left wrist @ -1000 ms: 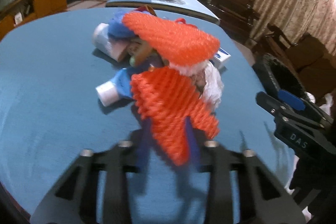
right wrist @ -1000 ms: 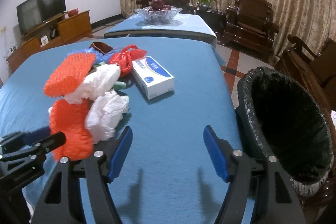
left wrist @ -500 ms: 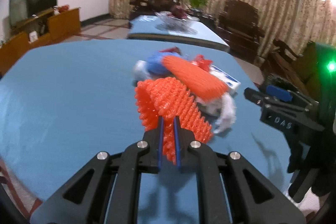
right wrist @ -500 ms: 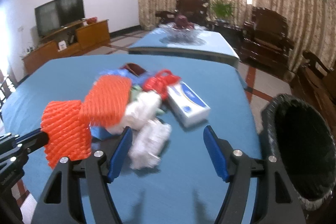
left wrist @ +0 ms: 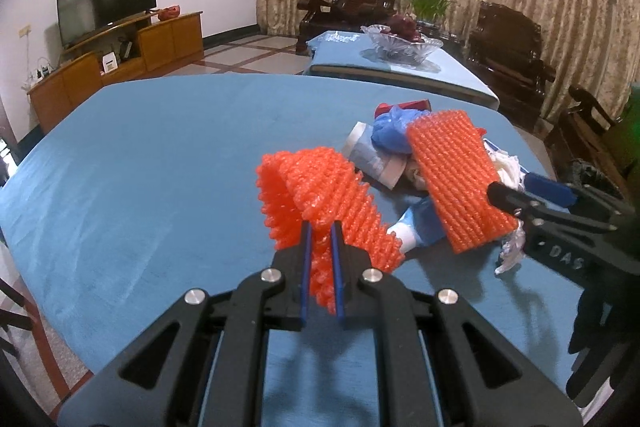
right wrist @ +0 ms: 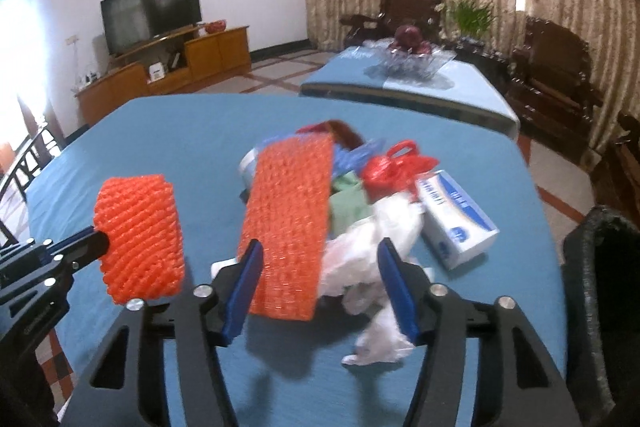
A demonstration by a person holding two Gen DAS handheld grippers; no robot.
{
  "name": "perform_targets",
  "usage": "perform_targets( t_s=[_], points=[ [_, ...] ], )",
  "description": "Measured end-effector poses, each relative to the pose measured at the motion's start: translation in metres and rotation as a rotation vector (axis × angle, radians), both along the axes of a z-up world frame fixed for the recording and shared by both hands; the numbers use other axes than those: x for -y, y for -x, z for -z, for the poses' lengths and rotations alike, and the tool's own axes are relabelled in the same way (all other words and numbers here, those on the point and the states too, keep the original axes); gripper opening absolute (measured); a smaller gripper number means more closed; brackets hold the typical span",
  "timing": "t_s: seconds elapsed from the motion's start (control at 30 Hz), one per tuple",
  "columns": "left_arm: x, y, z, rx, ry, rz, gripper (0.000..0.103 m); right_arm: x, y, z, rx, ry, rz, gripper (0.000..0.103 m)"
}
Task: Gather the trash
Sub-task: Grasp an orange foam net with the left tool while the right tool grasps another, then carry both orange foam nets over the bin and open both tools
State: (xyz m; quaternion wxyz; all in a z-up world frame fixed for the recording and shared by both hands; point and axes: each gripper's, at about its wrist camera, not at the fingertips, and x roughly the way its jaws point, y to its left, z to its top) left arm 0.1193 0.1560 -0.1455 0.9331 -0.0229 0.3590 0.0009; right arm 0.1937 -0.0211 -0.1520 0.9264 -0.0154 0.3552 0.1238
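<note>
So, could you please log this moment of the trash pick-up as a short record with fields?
left gripper: shut on an orange foam net, lifted off the table
right gripper: jaws just closing, not yet pressing; a second orange foam net and white plastic bag lie between them
trash pile: blue bag, red bag, green scrap, on the blue table
boxed item: white and blue box, right of pile
bin: black-lined trash bin, at right table edge
</note>
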Motion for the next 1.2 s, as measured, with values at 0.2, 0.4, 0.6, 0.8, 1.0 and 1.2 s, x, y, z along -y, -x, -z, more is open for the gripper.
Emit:
perform_targets(
  t_s=[0.2, 0.4, 0.6, 0.8, 1.0, 1.2],
  points=[
    [-0.001, 0.0, 0.002, -0.004, -0.002, 0.002, 0.009, -0.005, 0.001, 0.007, -0.034, -0.042, -0.066, 0.012],
    [0.007, 0.002, -0.014, 0.028, 0.003, 0.017, 0.009, 0.005, 0.027, -0.034, 0.079, -0.06, -0.088, 0.011],
    [0.04, 0.004, -0.045, 0.087, 0.018, 0.097, 0.009, 0.048, 0.049, -0.071, 0.15, -0.093, -0.001, 0.011],
    [0.106, -0.004, -0.064, 0.122, 0.058, 0.25, 0.009, 0.115, 0.066, -0.091, 0.194, -0.062, 0.159, 0.011],
    [0.185, -0.018, -0.068, 0.135, 0.093, 0.397, 0.009, 0.197, 0.08, -0.093, 0.188, -0.032, 0.353, 0.011],
    [0.27, -0.035, -0.06, 0.12, 0.136, 0.534, 0.009, 0.28, 0.09, -0.083, 0.163, -0.015, 0.532, 0.011]
  ],
)
